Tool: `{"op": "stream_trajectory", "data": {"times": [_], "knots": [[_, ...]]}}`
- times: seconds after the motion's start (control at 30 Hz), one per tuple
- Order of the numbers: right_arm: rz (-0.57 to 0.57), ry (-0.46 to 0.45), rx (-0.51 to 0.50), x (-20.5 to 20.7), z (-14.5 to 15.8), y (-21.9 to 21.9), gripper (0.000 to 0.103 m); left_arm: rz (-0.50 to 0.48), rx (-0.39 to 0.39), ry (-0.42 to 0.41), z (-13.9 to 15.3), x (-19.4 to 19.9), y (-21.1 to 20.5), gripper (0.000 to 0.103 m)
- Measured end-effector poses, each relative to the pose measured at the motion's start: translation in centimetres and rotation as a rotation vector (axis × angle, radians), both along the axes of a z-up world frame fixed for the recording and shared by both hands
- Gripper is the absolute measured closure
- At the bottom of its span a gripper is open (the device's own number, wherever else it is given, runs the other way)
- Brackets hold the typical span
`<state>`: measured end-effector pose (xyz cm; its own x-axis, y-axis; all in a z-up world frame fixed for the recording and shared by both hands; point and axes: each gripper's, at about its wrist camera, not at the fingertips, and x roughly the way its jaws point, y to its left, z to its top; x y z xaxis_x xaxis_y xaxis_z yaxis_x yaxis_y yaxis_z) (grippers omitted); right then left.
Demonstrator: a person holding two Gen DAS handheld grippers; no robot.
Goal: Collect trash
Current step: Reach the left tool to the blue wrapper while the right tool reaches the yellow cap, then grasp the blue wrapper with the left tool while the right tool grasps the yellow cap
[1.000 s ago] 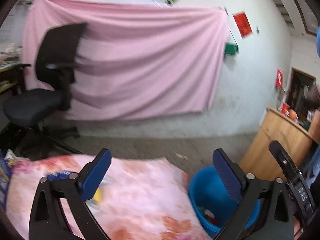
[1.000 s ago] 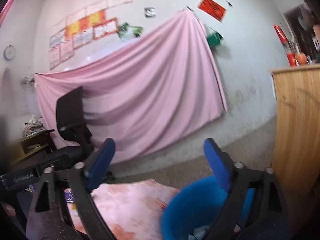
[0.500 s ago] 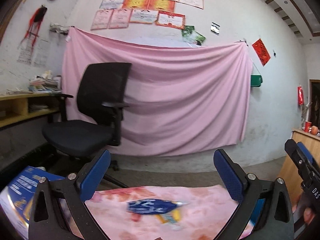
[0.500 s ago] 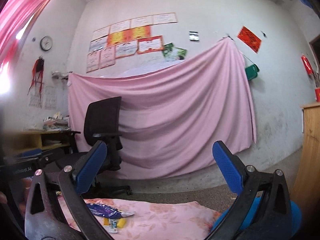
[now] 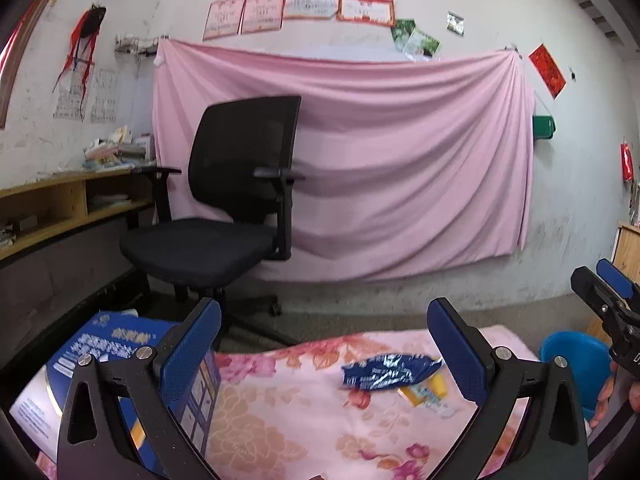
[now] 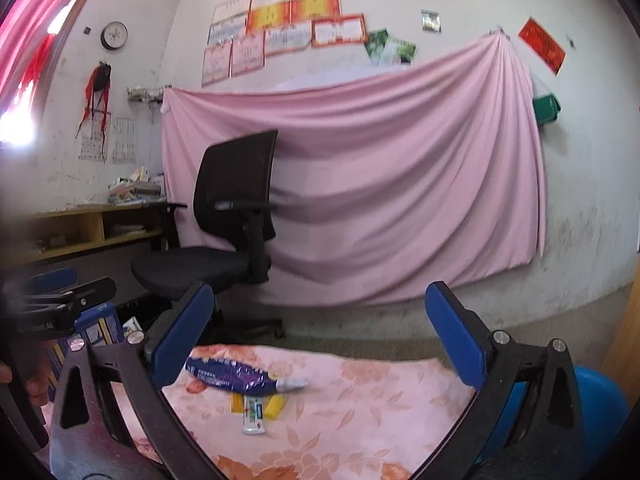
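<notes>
Both grippers are now raised and level compared with a second ago, when they looked down at the blue bin [image 5: 568, 350]. The left gripper [image 5: 324, 352] and right gripper [image 6: 316, 336] have their fingers spread apart, grasping nothing. The blue wrapper [image 6: 232, 376] lies on the floral cloth [image 6: 360, 408], left of the bin, with small yellow packets [image 6: 256, 406] touching it.

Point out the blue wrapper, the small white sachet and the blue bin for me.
blue wrapper [image 6: 234, 378], right wrist view, middle of its crinkled body.
small white sachet [image 6: 253, 416], right wrist view, centre of its printed face.
blue bin [image 5: 570, 350], left wrist view, near rim left of the right gripper.
</notes>
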<state>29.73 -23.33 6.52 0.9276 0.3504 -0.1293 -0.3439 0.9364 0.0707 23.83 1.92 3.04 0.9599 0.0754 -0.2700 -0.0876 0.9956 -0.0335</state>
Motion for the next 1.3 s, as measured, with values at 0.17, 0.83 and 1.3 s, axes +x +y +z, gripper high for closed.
{"op": "stream_trajectory", "data": {"times": [0.17, 0.83, 1.3], "knots": [[-0.036, 0.098, -0.039, 1.6, -1.6, 0.1, 0.000, -0.041, -0.079, 0.150, -1.6, 2.2, 0.4, 0.002], [0.140, 0.568, -0.201, 8.3, -7.4, 4.2, 0.018, -0.153, -0.263, 0.518, -7.9, 11.2, 1.5, 0.047], [0.263, 0.810, -0.234, 11.9, -11.1, 6.3, 0.035, -0.156, -0.342, 0.619, -9.9, 15.0, 1.3, 0.065]]}}
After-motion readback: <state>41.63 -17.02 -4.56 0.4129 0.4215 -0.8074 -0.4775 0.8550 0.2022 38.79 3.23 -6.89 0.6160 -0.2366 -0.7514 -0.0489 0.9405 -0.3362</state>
